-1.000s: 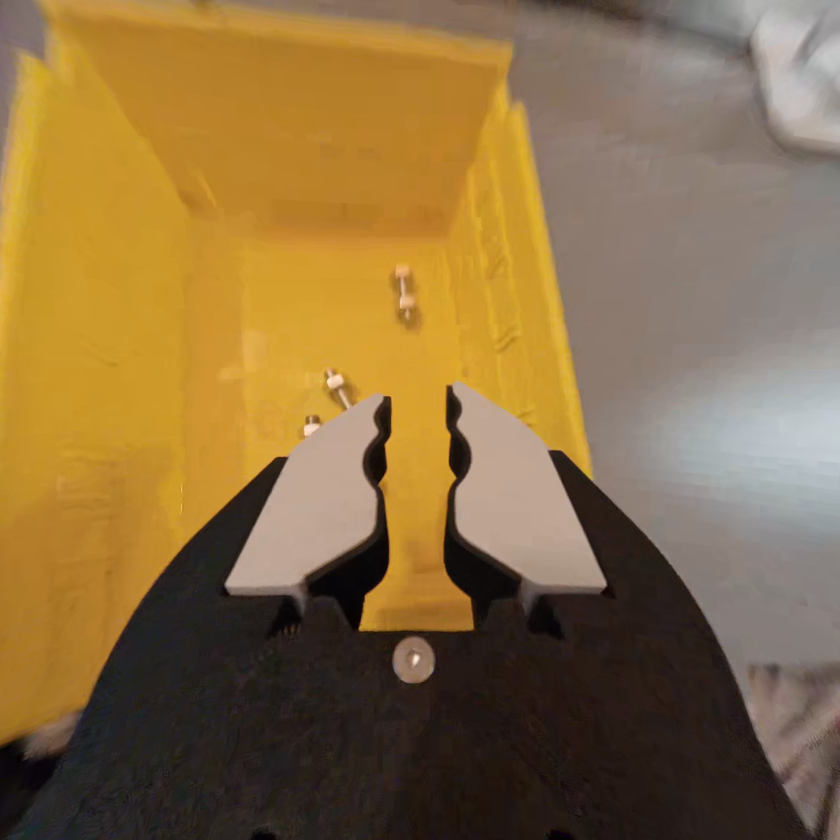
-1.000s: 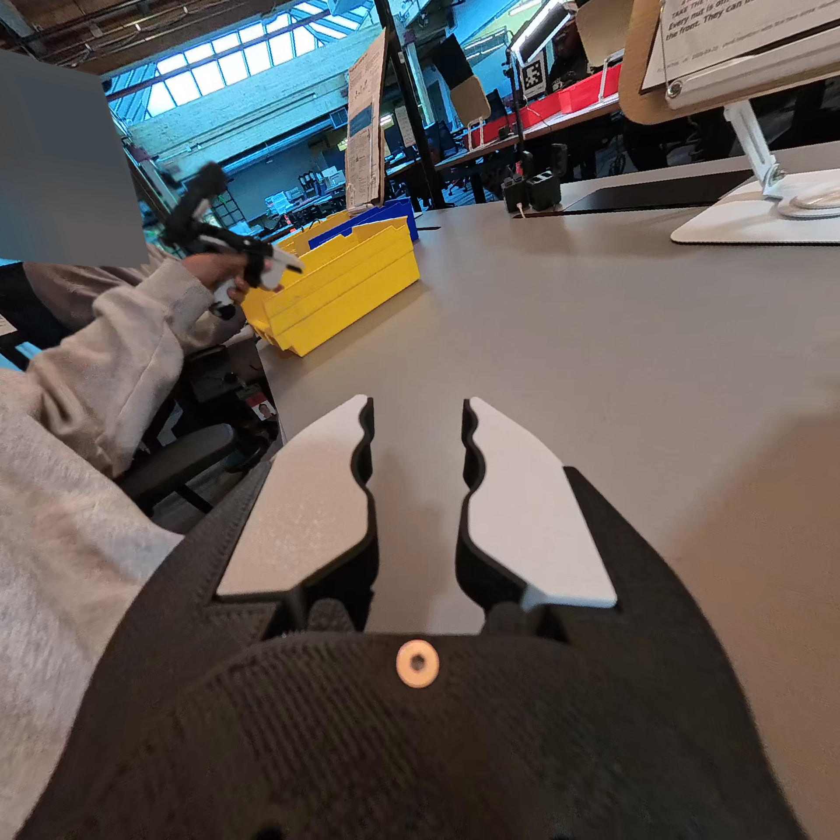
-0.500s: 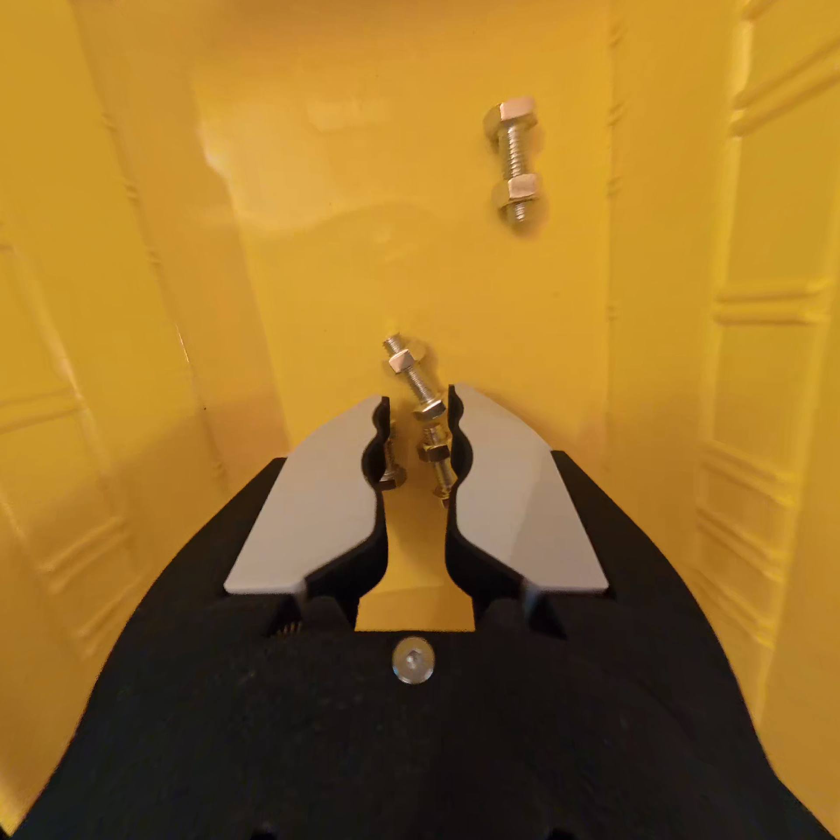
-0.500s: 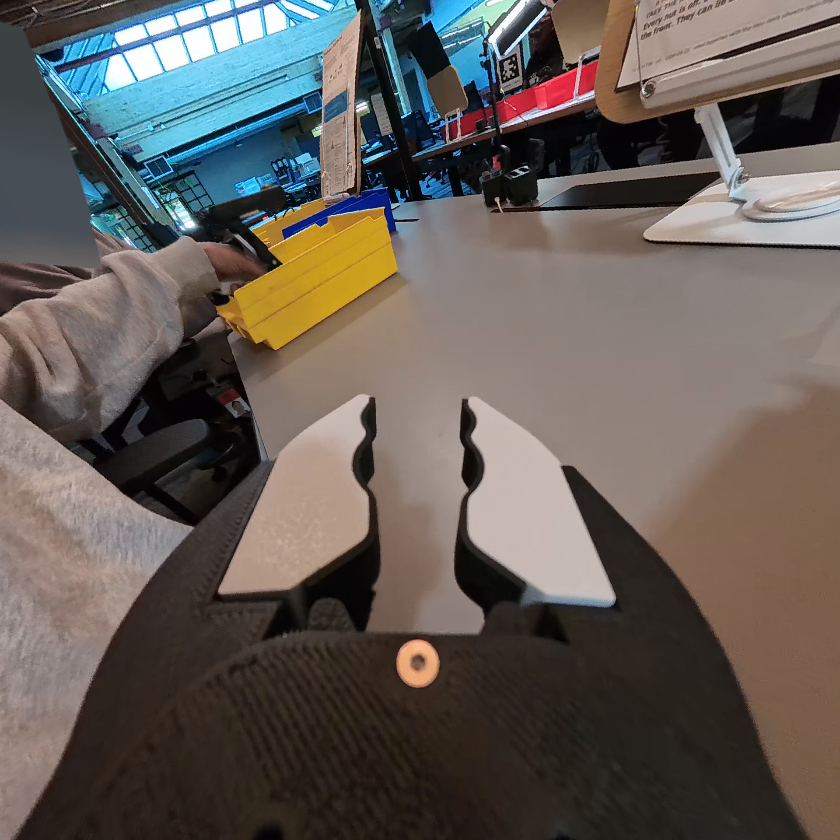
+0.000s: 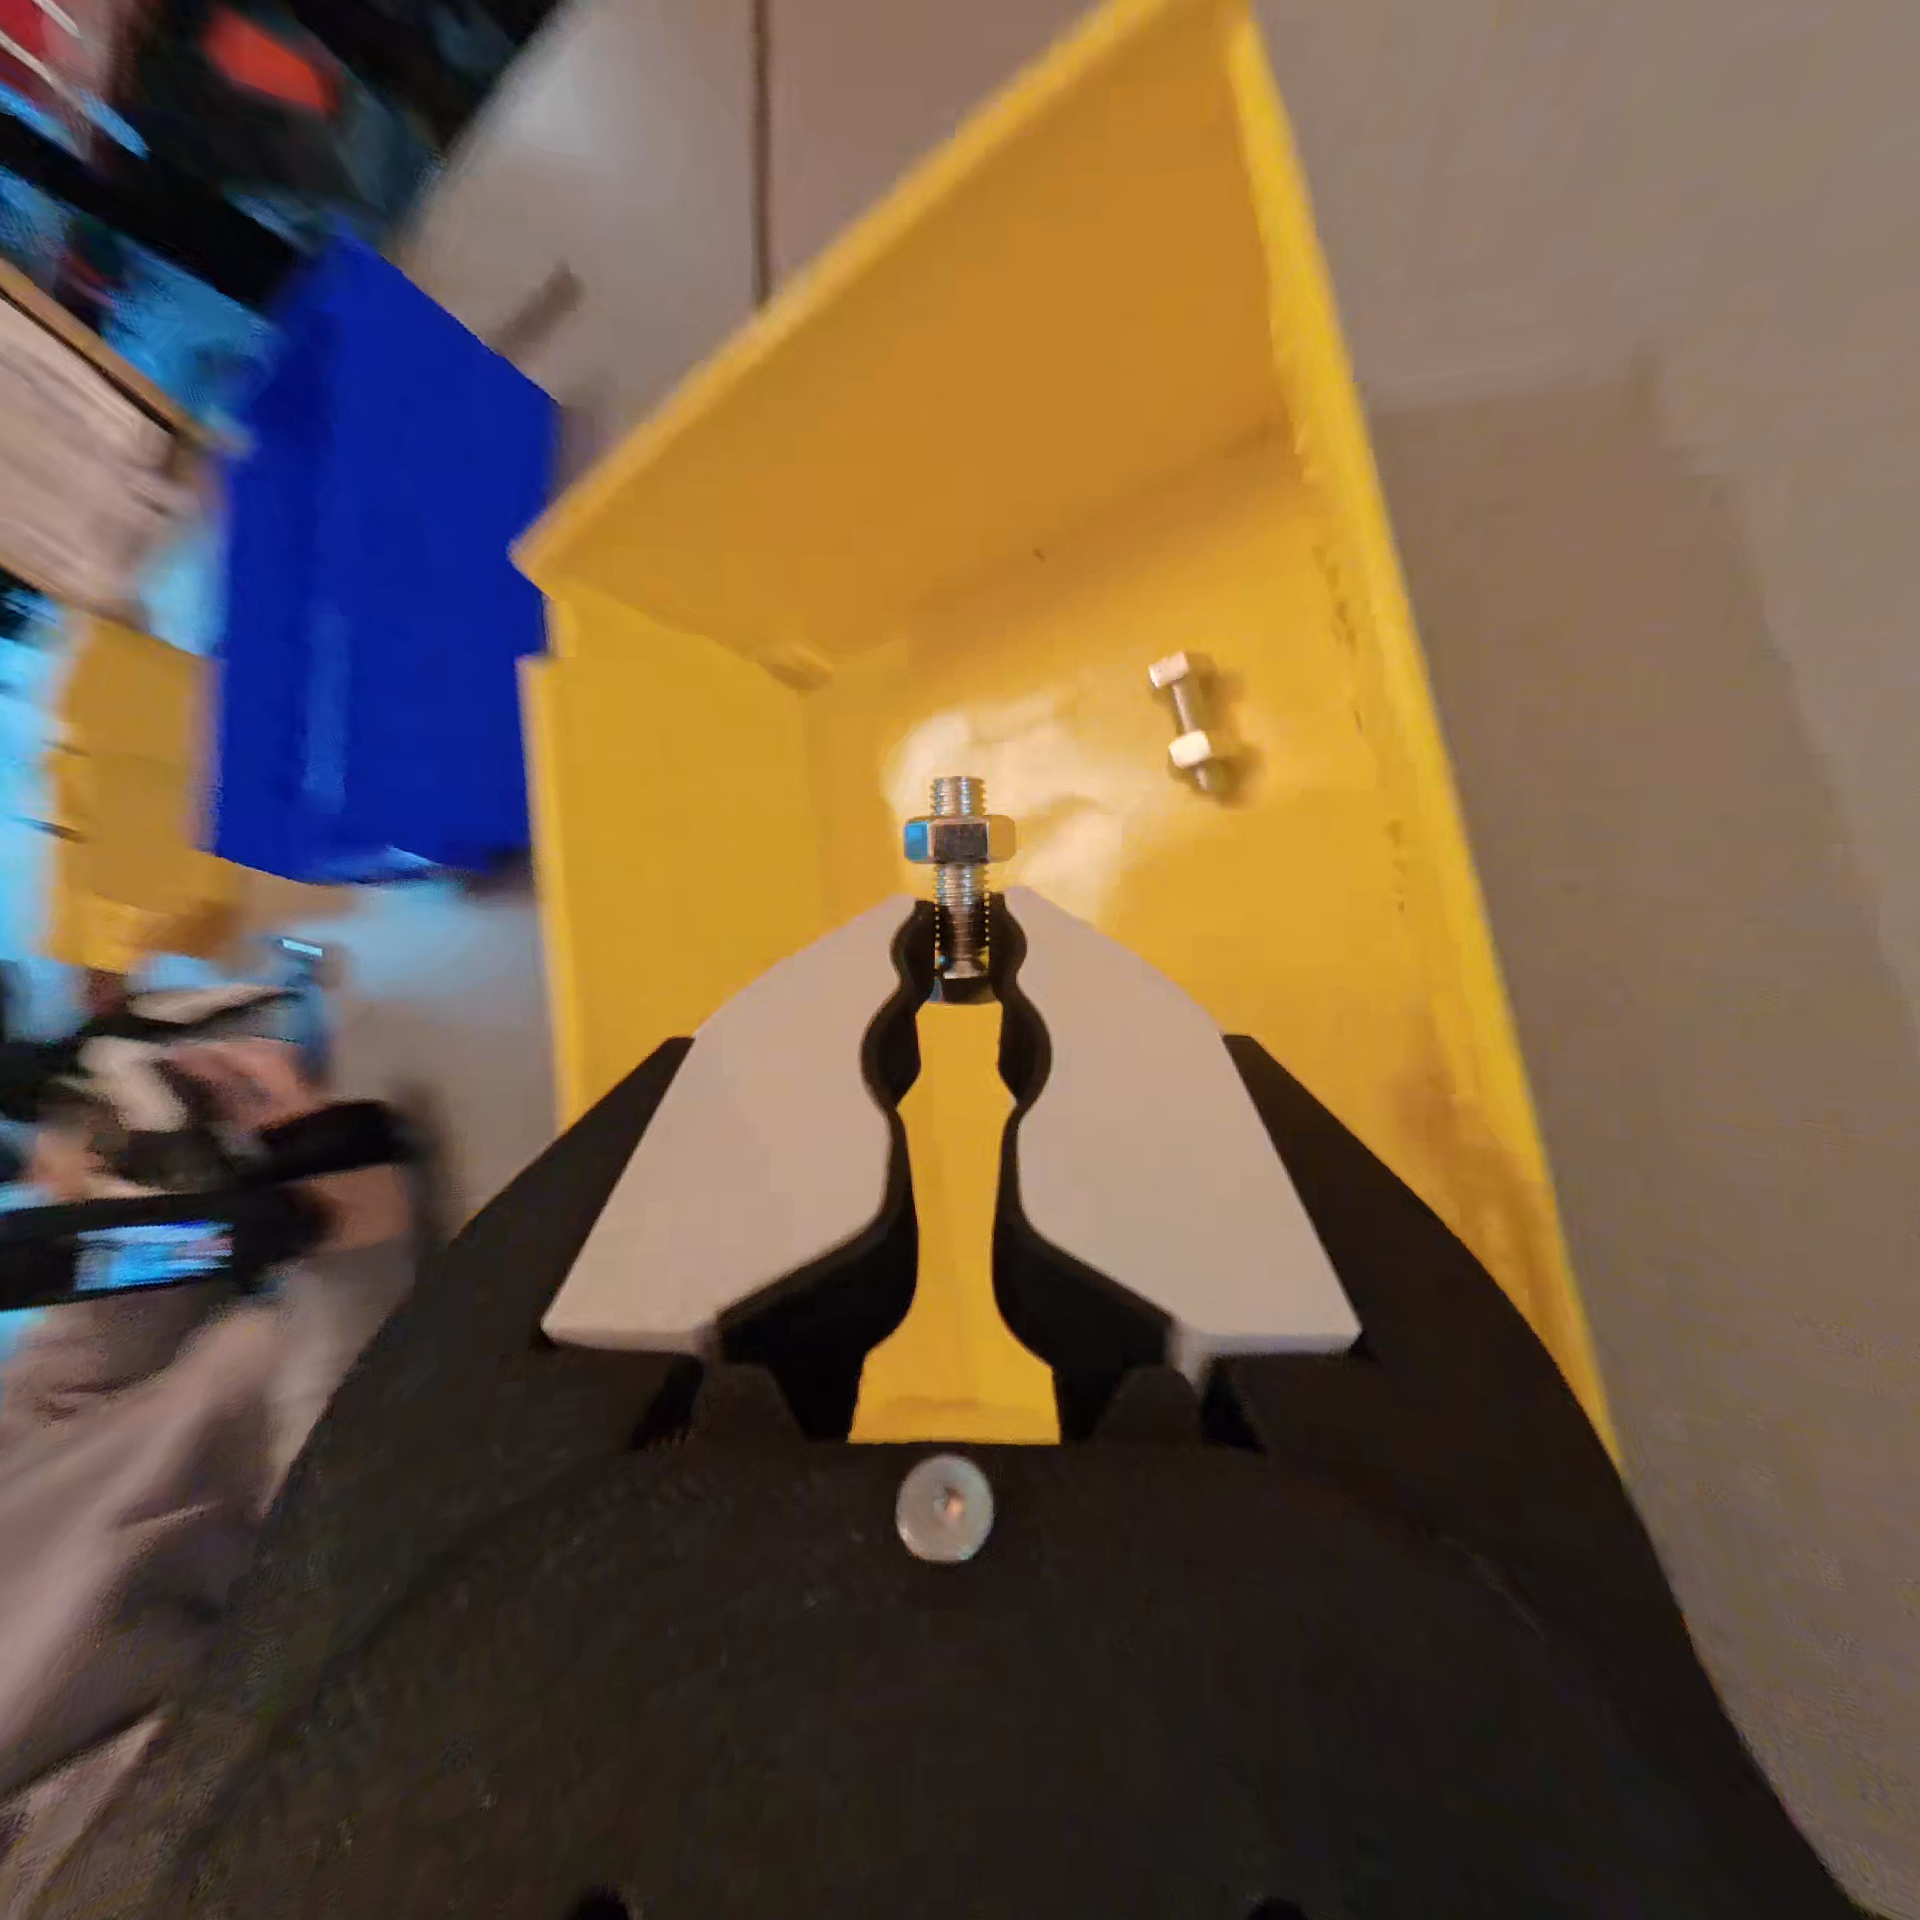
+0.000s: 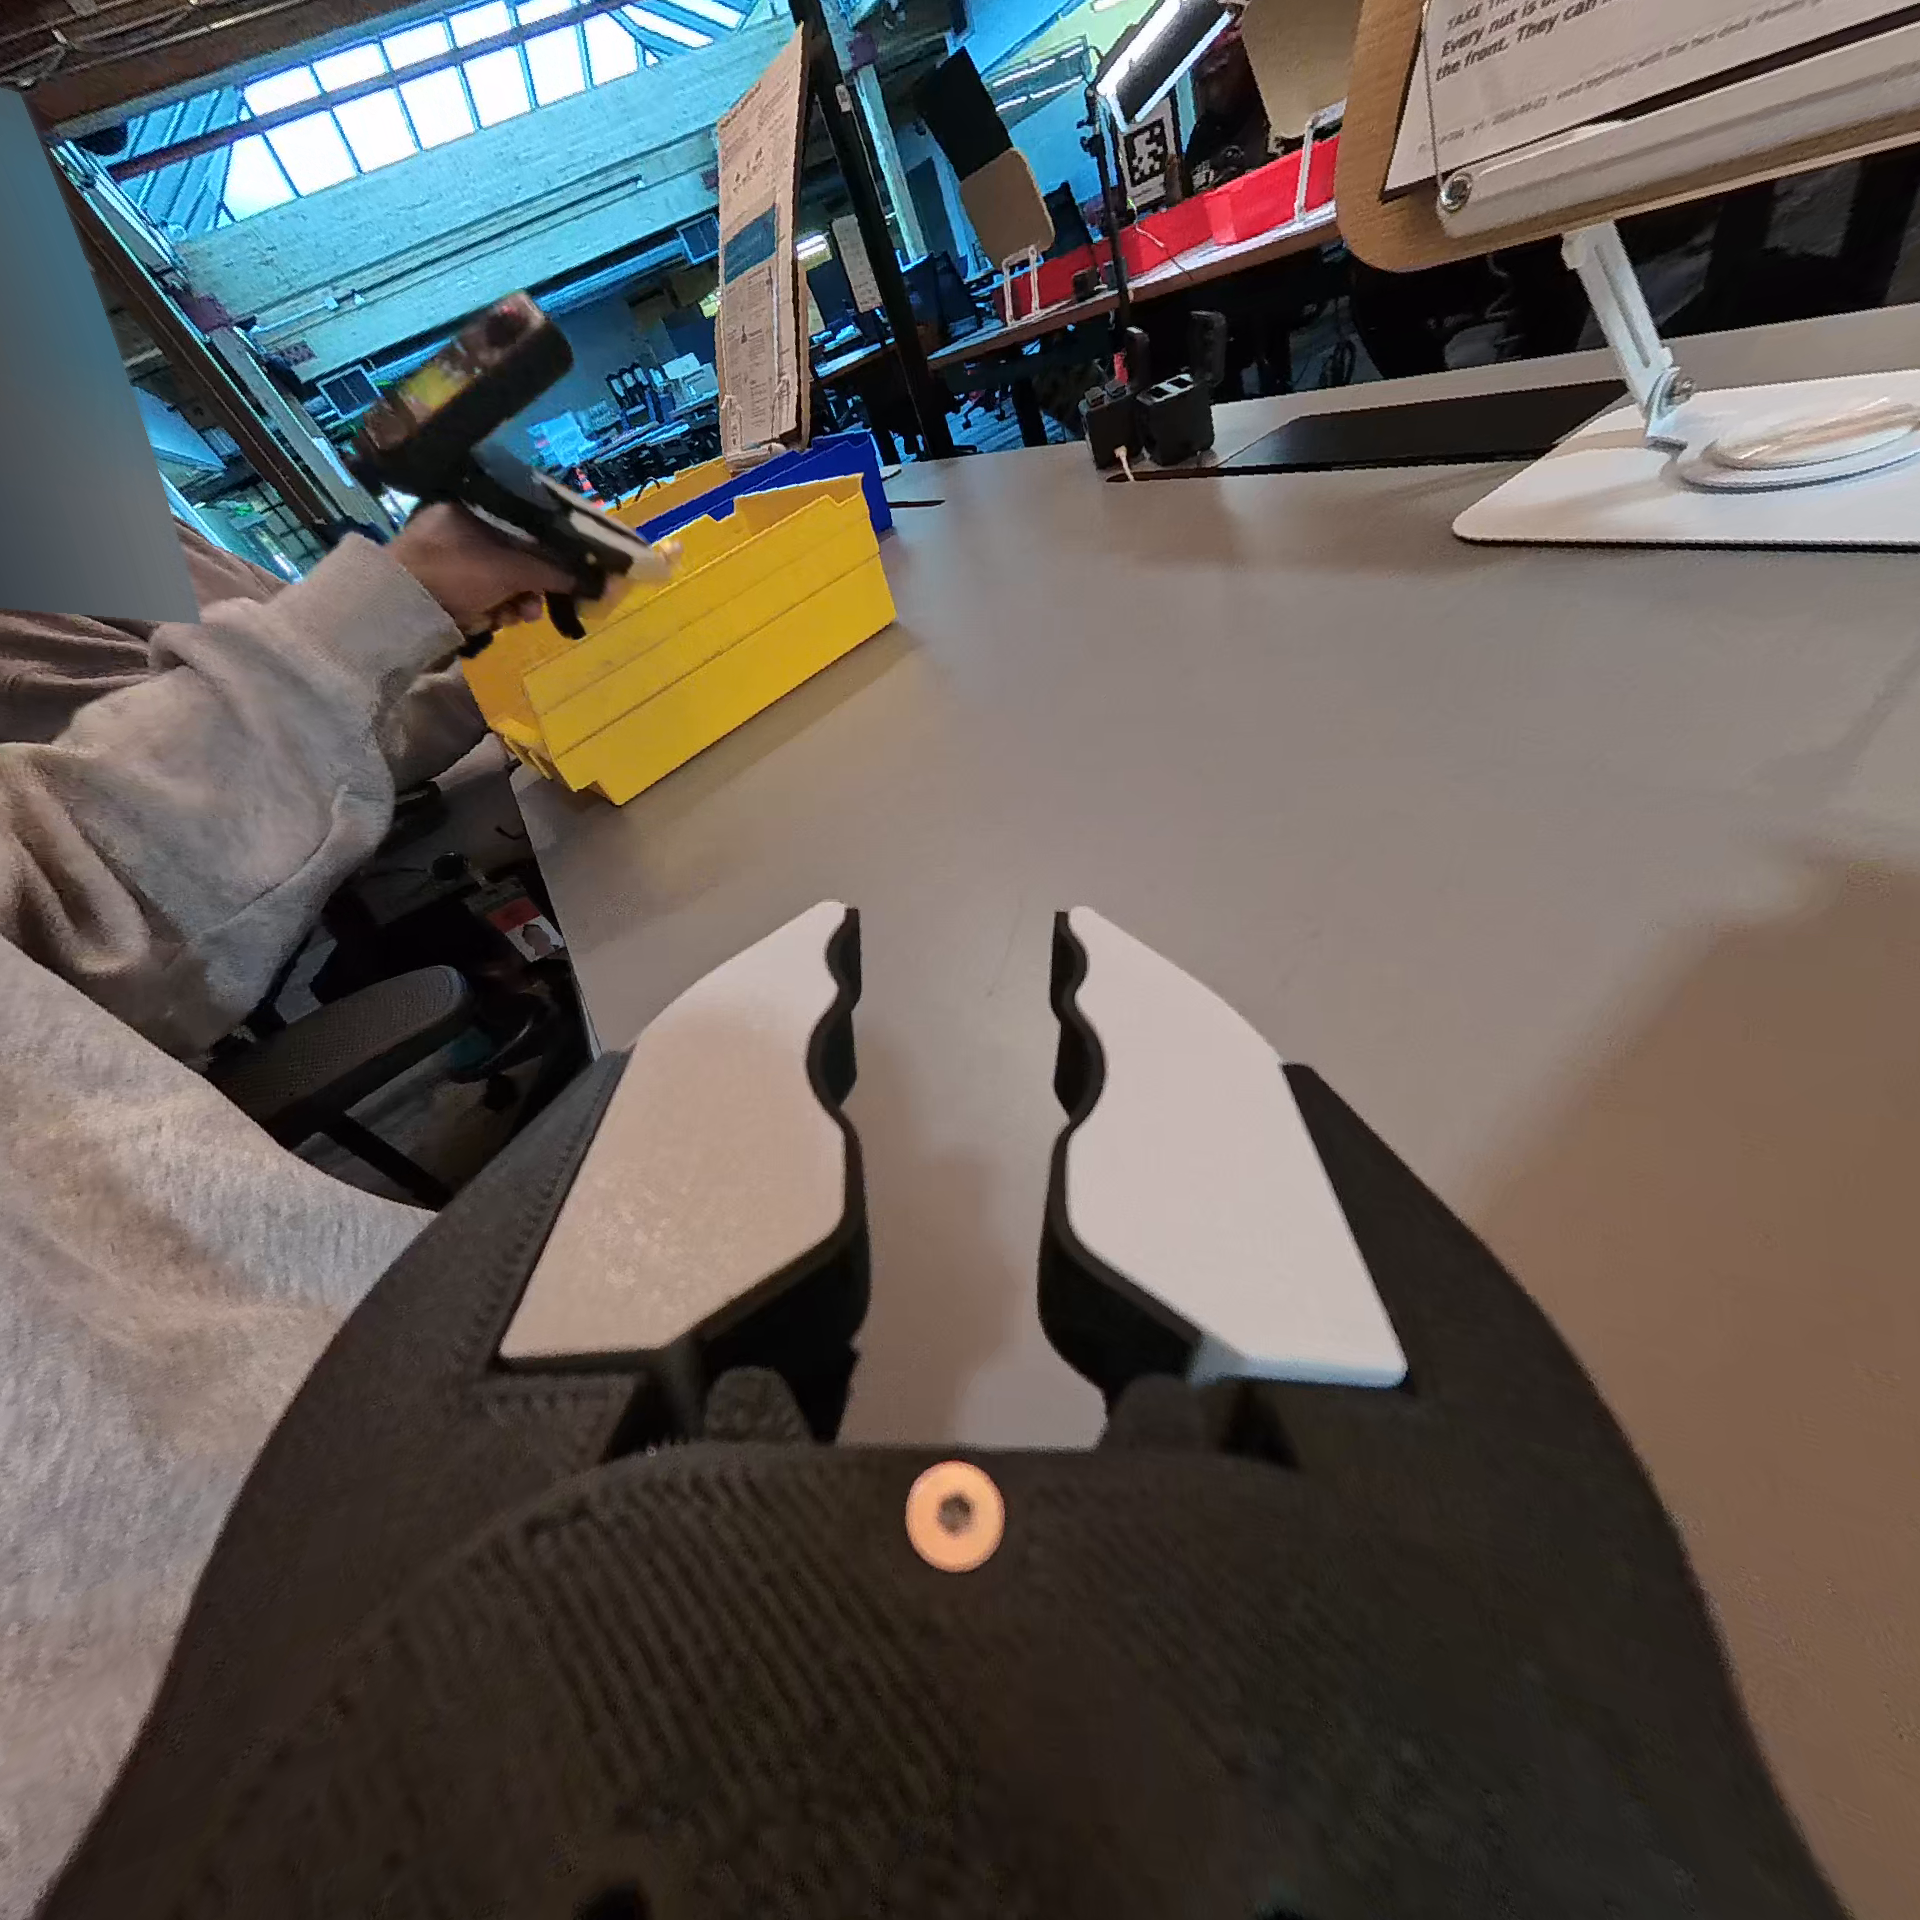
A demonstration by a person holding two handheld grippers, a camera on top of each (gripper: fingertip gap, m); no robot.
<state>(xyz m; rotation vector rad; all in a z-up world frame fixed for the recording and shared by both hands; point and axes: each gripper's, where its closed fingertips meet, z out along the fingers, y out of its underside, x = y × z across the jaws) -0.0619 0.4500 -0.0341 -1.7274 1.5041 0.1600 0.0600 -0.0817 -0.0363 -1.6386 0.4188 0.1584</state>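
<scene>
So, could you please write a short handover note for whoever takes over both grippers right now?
Left gripper: shut on a silver threaded bolt with a hex nut, held at the fingertips above the open yellow plastic bin.
Right gripper: open, holding nothing, low over the bare grey tabletop, well away from the bin.
In the bin: a second silver bolt with a nut lies on the floor near its right wall. A blue plastic bin stands beside the yellow one.
Done: one bolt gripped and clear of the bin floor.
Left: the second bolt is untouched.

Bolt (image 5: 957,902) head hidden between fingertips (background motion-blurred).
</scene>
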